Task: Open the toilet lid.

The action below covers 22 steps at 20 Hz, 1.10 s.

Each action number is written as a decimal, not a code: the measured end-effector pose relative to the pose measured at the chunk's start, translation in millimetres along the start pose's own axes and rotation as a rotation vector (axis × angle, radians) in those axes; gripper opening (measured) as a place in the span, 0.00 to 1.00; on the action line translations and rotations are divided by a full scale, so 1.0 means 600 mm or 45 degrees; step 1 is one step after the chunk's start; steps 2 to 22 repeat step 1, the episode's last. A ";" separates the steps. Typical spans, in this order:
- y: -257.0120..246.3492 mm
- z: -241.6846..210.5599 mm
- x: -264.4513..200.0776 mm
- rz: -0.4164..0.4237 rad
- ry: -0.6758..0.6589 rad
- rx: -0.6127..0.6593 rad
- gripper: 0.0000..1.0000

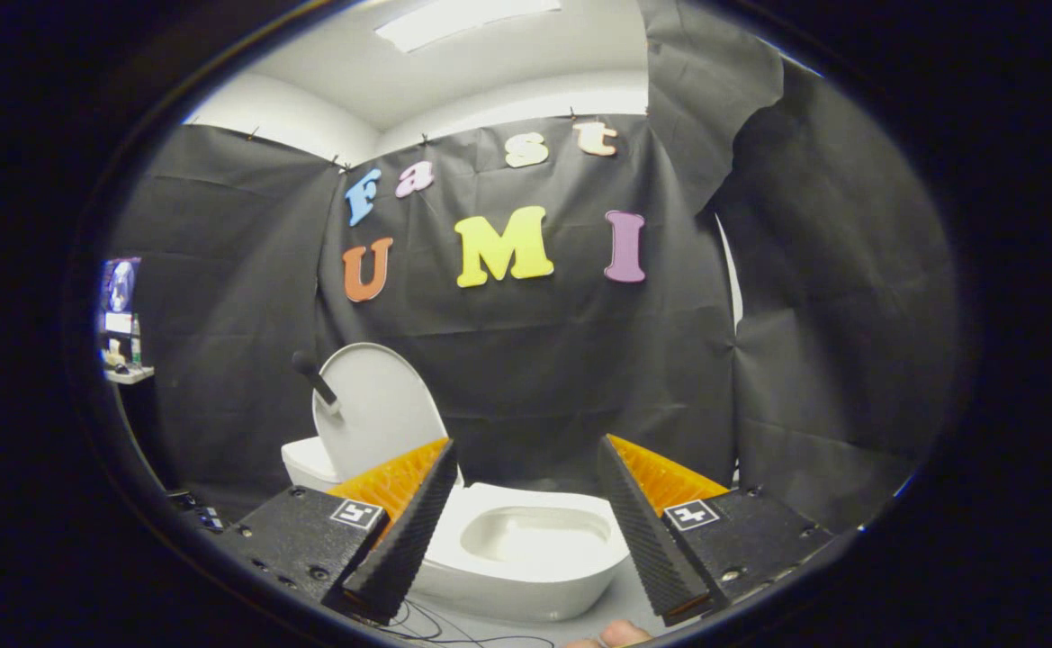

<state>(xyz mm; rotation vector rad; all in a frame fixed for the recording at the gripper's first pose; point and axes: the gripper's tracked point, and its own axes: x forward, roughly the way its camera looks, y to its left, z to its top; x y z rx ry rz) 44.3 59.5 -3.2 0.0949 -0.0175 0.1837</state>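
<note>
My gripper (526,468) is held level and aimed forward, its two fingers (404,531) spread wide apart with nothing between them and nothing touched by either. A fingertip of my hand (620,634) peeks in just beneath the fingers. Taking the toilet (526,562) as the landmark: it sits just ahead of the fingers and a little below them, its white bowl showing through the gap between them, with the nearer finger on my left crossing over the bowl's left rim. The bowl is uncovered, its smooth oval basin plain to see. The lid (373,409) stands raised at the back left of the toilet, tilted a little backward, its rounded white underside turned toward me; its lower part is hidden behind my left finger. A short dark handle (314,378) sticks out from the lid's upper left edge. Below the lid, at the toilet's rear left, a white block of the toilet's body shows, partly covered by my left finger. Thin dark cables (436,625) lie on the floor in front of the toilet. Behind the toilet hangs the black cloth wall (534,360). Well to the left of the toilet, a small shelf (125,369) carries some things too small to tell.
</note>
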 end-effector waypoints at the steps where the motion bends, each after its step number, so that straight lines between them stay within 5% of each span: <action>1: -0.001 -0.005 0.001 -0.005 0.008 0.000 0.98; 22: -0.001 -0.005 0.001 -0.005 0.008 0.000 0.98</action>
